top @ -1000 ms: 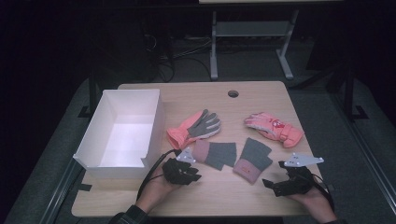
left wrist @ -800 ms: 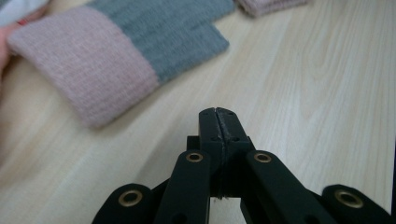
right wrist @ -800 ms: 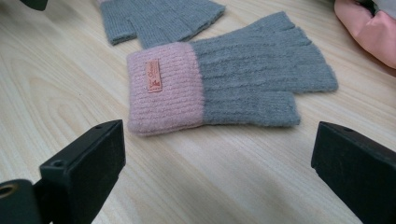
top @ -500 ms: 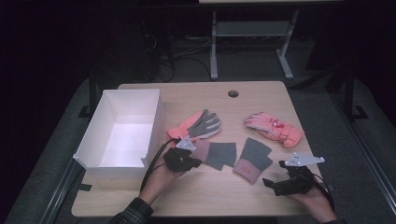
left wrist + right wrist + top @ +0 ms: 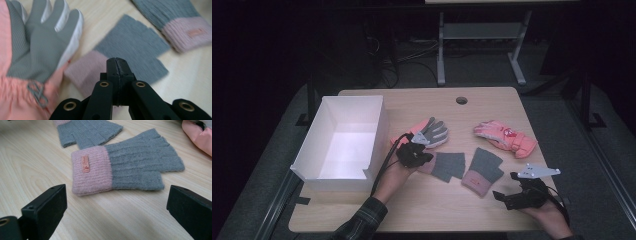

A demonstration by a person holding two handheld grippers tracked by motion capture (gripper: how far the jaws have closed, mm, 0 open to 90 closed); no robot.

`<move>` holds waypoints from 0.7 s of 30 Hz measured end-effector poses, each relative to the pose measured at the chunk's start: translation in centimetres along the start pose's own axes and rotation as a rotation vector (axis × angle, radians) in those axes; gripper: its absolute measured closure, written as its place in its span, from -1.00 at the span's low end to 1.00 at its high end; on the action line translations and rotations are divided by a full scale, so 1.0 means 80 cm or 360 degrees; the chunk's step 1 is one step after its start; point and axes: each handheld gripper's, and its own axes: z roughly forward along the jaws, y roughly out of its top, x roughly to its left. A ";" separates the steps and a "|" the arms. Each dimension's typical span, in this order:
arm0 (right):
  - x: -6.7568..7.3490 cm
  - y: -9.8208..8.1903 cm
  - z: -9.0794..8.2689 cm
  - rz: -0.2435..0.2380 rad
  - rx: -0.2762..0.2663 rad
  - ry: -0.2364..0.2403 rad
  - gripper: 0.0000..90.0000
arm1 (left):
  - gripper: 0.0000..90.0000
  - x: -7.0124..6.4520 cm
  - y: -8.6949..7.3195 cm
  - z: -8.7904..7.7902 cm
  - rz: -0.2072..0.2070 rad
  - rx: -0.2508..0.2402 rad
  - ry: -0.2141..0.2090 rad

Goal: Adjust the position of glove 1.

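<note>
Two grey knit fingerless gloves with pink cuffs lie mid-table, one [image 5: 449,165] left of the other [image 5: 484,170]. My left gripper [image 5: 414,152] is shut with nothing between its jaws; its tips [image 5: 117,62] hover over the pink cuff of the left knit glove [image 5: 132,47], beside a pink-and-grey ski glove [image 5: 37,37]. My right gripper [image 5: 512,197] rests near the front right edge, open. Its jaws [image 5: 116,195] stand wide apart and point at the pink cuff of the right knit glove [image 5: 130,165], without touching it.
An open white box [image 5: 342,140] stands at the left of the wooden table [image 5: 422,95]. The pink-and-grey ski glove [image 5: 432,132] lies palm up by the box; a second pink ski glove [image 5: 504,137] lies at the right. The floor around is dark.
My left hand has moved away from the person, from the front of the table up to the left knit glove's cuff beside the ski glove. The right hand has kept still.
</note>
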 end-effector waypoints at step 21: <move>0.000 0.000 -0.001 -0.0011 -0.0011 0.0003 -0.94 | 1.00 0.004 -0.009 0.020 -0.0090 0.0175 0.0041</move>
